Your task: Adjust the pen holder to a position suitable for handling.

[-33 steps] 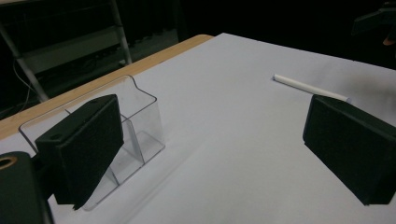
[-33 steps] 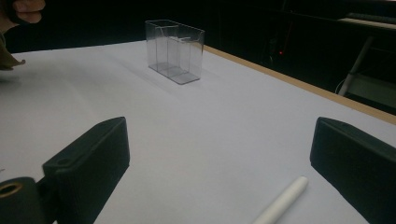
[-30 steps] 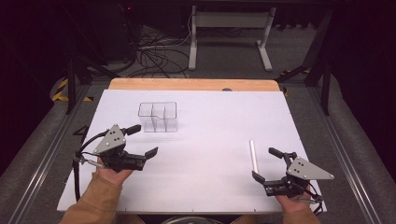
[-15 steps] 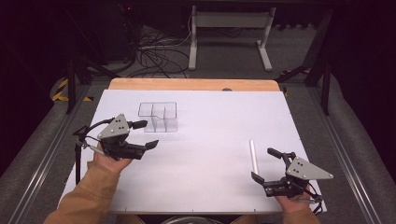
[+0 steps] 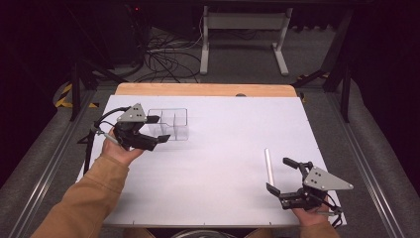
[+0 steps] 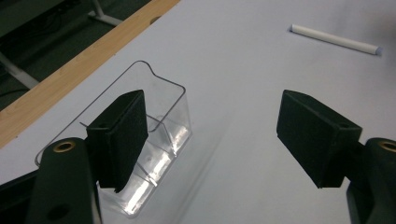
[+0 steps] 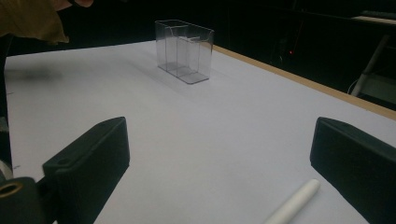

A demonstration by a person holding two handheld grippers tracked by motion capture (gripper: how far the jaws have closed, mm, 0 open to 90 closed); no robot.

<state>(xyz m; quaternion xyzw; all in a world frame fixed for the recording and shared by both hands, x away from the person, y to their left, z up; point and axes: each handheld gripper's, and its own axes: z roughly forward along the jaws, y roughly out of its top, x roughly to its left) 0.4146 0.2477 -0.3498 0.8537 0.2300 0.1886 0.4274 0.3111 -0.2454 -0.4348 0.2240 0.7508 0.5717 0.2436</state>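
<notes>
Divider walls in clear box [image 7: 184,50]: plain in right gripper view, faint overhead.

Dim lab: white-topped table [image 5: 208,188], tangled floor cables [image 5: 163,54], metal stand [image 5: 242,29]

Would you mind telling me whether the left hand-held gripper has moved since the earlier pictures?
Yes. The left hand-held gripper has moved up the high view toward the clear divided box, which stayed put; its jaws have just been closing, nothing between them.
</notes>
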